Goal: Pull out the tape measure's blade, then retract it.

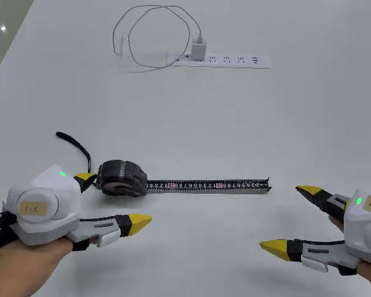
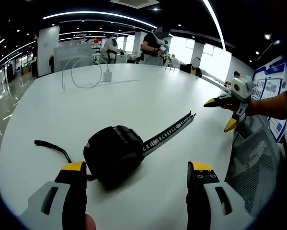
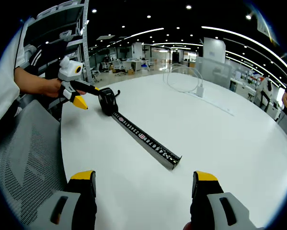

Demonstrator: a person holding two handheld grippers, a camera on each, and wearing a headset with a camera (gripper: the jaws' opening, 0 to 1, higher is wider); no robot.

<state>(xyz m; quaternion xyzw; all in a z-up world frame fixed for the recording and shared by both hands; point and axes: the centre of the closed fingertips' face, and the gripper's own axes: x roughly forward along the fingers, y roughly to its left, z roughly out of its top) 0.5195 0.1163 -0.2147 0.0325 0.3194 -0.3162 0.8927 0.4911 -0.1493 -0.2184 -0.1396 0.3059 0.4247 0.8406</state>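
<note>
Left gripper (image 1: 114, 199) is spread, its jaws flanking the tape measure's black case (image 1: 122, 178) on the white bench (image 1: 235, 124) without pinching it. Right gripper (image 1: 289, 218), also spread, hovers near the hooked end (image 1: 267, 184) of the extended blade (image 1: 210, 185). The case looks dense and grippy, so clamp its flanks. The blade is probably thin and springy, so guide its tip.
</note>
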